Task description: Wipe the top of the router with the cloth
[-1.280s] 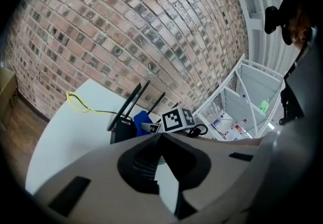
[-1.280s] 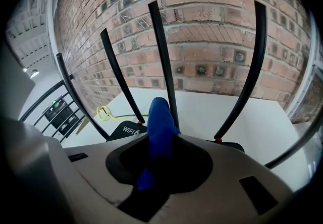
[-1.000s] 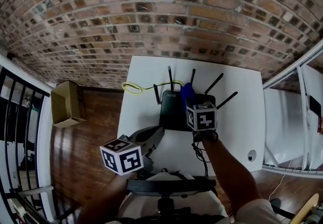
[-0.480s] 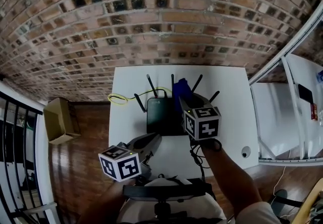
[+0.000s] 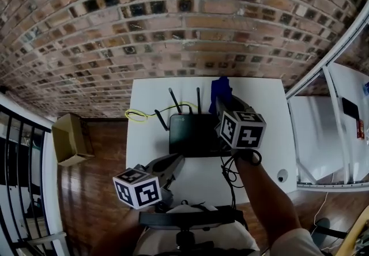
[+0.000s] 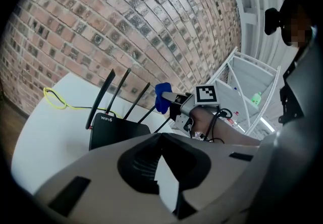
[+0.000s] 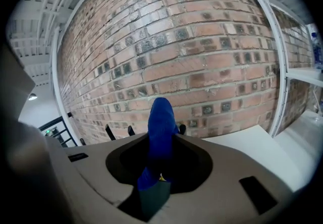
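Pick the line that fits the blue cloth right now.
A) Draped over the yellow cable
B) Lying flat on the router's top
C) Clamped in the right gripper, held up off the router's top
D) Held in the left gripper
C: the right gripper is shut on the blue cloth, and the left gripper view shows it in the air above the router.

left tongs (image 5: 177, 160) and right tongs (image 5: 223, 99) closed

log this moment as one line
right gripper: shut on blue cloth | blue cloth: in air, off router | left gripper: shut, empty | router: on table, antennas up
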{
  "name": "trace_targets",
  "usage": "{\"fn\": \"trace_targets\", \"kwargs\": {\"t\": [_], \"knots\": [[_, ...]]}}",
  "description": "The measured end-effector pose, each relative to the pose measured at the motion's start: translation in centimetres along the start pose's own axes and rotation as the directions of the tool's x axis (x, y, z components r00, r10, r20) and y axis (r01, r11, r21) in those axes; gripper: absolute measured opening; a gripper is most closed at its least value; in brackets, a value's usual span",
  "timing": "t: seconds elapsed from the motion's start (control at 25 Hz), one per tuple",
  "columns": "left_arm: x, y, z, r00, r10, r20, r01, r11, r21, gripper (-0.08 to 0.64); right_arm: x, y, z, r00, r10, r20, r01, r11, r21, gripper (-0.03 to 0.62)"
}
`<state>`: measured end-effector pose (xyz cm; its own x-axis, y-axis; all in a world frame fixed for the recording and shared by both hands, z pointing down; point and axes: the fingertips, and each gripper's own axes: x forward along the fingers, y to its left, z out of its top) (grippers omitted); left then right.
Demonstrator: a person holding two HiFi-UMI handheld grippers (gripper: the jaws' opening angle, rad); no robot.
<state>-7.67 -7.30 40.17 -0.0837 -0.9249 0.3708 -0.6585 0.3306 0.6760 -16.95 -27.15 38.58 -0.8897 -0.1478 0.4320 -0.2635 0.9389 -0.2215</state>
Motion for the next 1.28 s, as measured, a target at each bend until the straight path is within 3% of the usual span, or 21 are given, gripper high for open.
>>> {"fn": "trace_targets", "kwargs": {"t": [0.28, 0.76, 1.28], "knots": [[0.0, 0.0, 0.4, 1.0, 0.01, 0.008, -0.011, 1.0, 0.02, 0.028, 0.7, -1.3, -2.1, 0.998, -0.036, -0.043, 0.038, 0.997, 0.063, 0.114], [-0.6, 0.7, 0.1, 0.999, 0.044, 0.01, -0.044, 0.999, -0.017, 0.028, 2.9, -2.8, -7.2, 0.985, -0.057, -0.162, 0.08, 0.987, 0.14, 0.114], [-2.1, 1.9, -0.4, 0.996, 0.081, 0.021, -0.08, 0.996, -0.043, 0.028, 5.4, -4.0, -13.3, 0.945, -0.103, -0.311, 0.164, 0.971, 0.174, 0.114]]}}
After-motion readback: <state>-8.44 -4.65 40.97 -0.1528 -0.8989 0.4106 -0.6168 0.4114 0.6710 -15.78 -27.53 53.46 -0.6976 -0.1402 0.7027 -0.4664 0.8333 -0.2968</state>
